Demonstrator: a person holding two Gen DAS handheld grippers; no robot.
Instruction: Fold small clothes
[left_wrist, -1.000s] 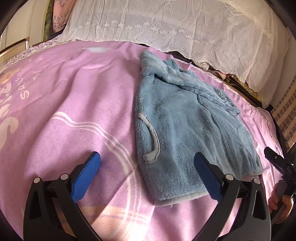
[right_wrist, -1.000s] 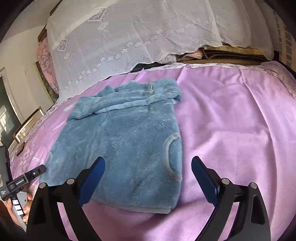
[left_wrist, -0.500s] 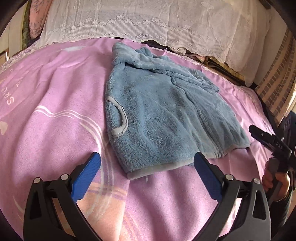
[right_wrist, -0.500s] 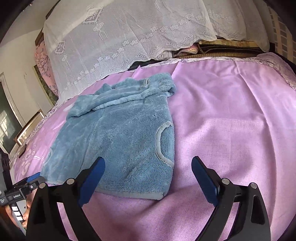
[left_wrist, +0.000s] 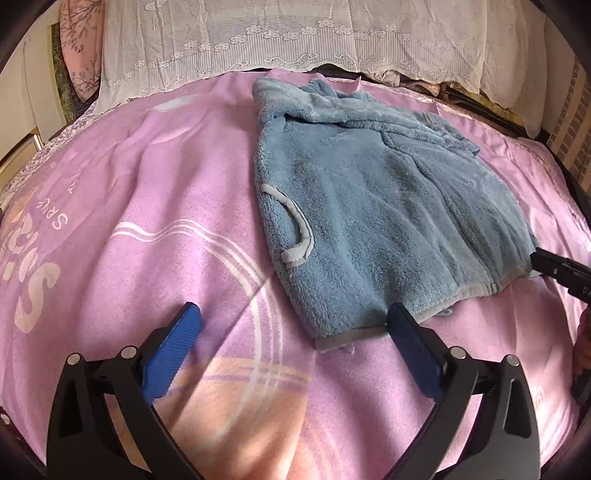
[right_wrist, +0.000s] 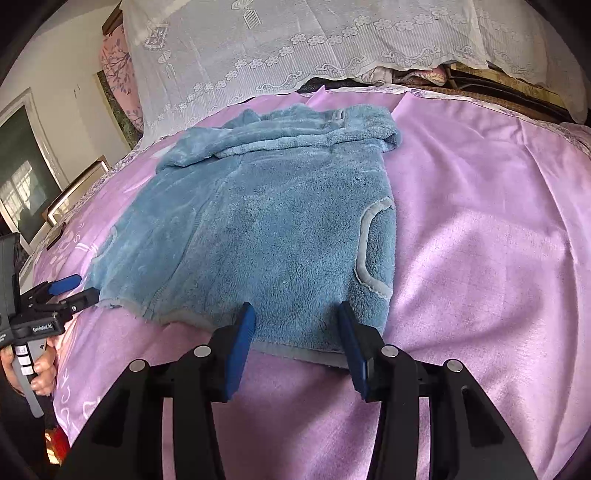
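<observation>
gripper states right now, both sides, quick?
Left gripper: open wide, holding nothing; the blue fleece jacket's hem corner lies between its pads.
Right gripper: jaws closing over the jacket's bottom hem, pads not yet pressing it.

Fluffy fleece jacket (left_wrist: 369, 206) (grey woven trim), matt pink cloth bedspread (left_wrist: 147, 184), sheer white lace cover (right_wrist: 295, 48)

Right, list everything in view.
jacket: one, blue fleece, flat on the bedspread
bedspread: one, pink, covers the bed
lace cover: one, white, behind the jacket
floral cloth: one, pink, far left beside the lace
left gripper: one, black with blue pads, open, beside the hem
right gripper: one, black with blue pads, jaws closing, hem between them
hand: one, on the left gripper's handle
</observation>
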